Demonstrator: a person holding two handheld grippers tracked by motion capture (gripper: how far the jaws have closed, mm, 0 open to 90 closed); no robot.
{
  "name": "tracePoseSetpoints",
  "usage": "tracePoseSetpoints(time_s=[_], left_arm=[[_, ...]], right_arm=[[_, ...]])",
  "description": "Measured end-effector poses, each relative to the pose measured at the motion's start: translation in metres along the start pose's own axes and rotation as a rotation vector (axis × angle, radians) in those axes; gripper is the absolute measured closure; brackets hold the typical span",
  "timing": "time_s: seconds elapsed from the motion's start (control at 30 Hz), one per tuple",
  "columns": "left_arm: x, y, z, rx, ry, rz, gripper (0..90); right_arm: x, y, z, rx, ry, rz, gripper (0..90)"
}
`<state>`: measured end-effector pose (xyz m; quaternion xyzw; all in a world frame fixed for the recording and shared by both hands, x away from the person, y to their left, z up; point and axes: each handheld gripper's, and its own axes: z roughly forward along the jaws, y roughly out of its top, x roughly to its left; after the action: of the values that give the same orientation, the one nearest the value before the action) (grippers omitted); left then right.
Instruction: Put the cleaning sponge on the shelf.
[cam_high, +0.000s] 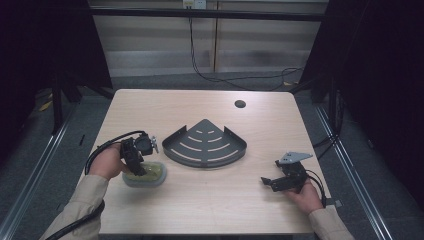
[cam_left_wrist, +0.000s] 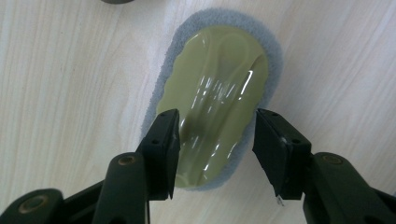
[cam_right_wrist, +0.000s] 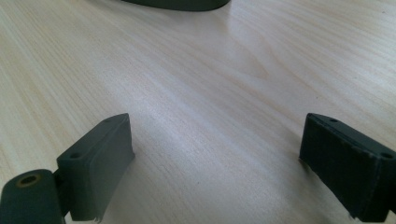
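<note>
Pale wood runs across the table (cam_high: 210, 200), and on its left part lies a scrubber (cam_high: 145, 174): a glossy olive-green handle on a grey-blue pad. From the high view it is half covered by the left gripper (cam_high: 138, 167), which points down onto it from the person's left hand (cam_high: 107, 161). Just beside it, toward the middle of the table, sits a dark grey fan-shaped rack (cam_high: 205, 144) with curved slots, and beyond that a small round hole (cam_high: 240, 104) near the far edge.

The left gripper view brings the scrubber (cam_left_wrist: 215, 100) close and shows what the high view cannot: the handle's wet-looking shine, the fuzzy rim of the pad, and how the jaws stand. They straddle the near end of the handle, one on each side. The left pad looks to touch the handle's edge; the right pad stands off it with a strip of pad and table showing between. So the left gripper (cam_left_wrist: 215, 140) is partly spread about the handle, not yet pinching it.

The right gripper (cam_high: 272, 182) rests low at the table's right part, well apart from the scrubber, held by the right hand (cam_high: 306, 196). Its own view shows the right gripper (cam_right_wrist: 215, 154) spread wide over bare wood with nothing between, and the rack's rim (cam_right_wrist: 182, 4) at the top edge.
</note>
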<state>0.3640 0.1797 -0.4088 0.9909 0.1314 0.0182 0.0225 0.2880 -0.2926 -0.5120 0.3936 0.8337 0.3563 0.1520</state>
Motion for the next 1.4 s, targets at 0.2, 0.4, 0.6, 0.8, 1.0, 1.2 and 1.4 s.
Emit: tracePoseSetpoints(time_s=[0.2,0.4,0.6,0.8,1.0,1.2,1.4], left_arm=[[0.007,0.005,0.002,0.022,-0.012,0.031,57.9],[0.010,0.008,0.013,0.030,-0.044,0.050,60.8],[0.013,0.008,0.011,0.042,-0.058,0.018,71.2],[0.014,0.004,0.002,0.026,-0.064,-0.026,71.4],[0.020,0.005,-0.013,0.010,-0.062,-0.091,71.4],[0.024,0.010,-0.020,0.015,-0.075,-0.117,71.5],[0.027,0.017,-0.027,0.019,-0.074,-0.131,71.5]], right_arm=[[0.000,0.000,0.000,-0.002,-0.001,-0.005,9.1],[0.000,0.000,0.000,-0.001,-0.002,-0.002,9.1],[0.000,-0.001,-0.001,-0.004,0.006,-0.006,9.1],[0.000,-0.002,-0.001,-0.004,0.006,-0.004,9.1],[0.000,-0.002,-0.001,-0.003,0.006,-0.002,9.1],[0.000,-0.002,-0.002,-0.002,0.004,-0.001,9.1],[0.000,-0.002,-0.002,-0.001,0.004,-0.001,9.1]])
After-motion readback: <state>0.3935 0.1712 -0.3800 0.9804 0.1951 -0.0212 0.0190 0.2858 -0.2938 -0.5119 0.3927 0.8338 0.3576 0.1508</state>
